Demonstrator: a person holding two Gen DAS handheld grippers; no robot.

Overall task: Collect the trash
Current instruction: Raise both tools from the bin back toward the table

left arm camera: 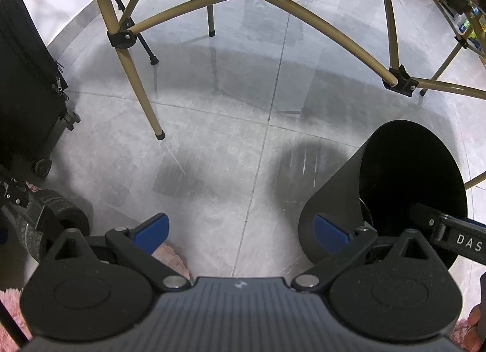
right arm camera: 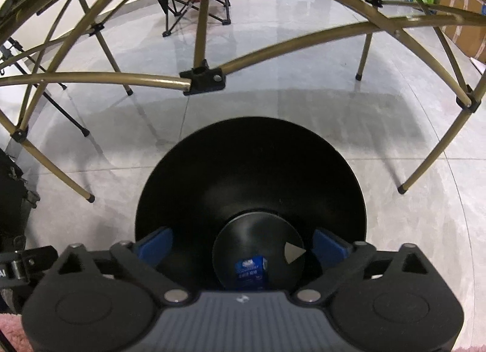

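Directly over the black bin (right arm camera: 249,175), right gripper (right arm camera: 243,248) gapes wide, holding nothing; blue carton (right arm camera: 250,271) lies at the bottom. Lift straight up, clearing the rim. Left gripper (left arm camera: 240,230) open, empty.

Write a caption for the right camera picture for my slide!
Open right gripper above black bin, blue carton lying at its bottom.

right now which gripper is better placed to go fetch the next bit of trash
Left, probably. The left gripper is open and empty over bare floor, while the right gripper hangs open over the black bin.
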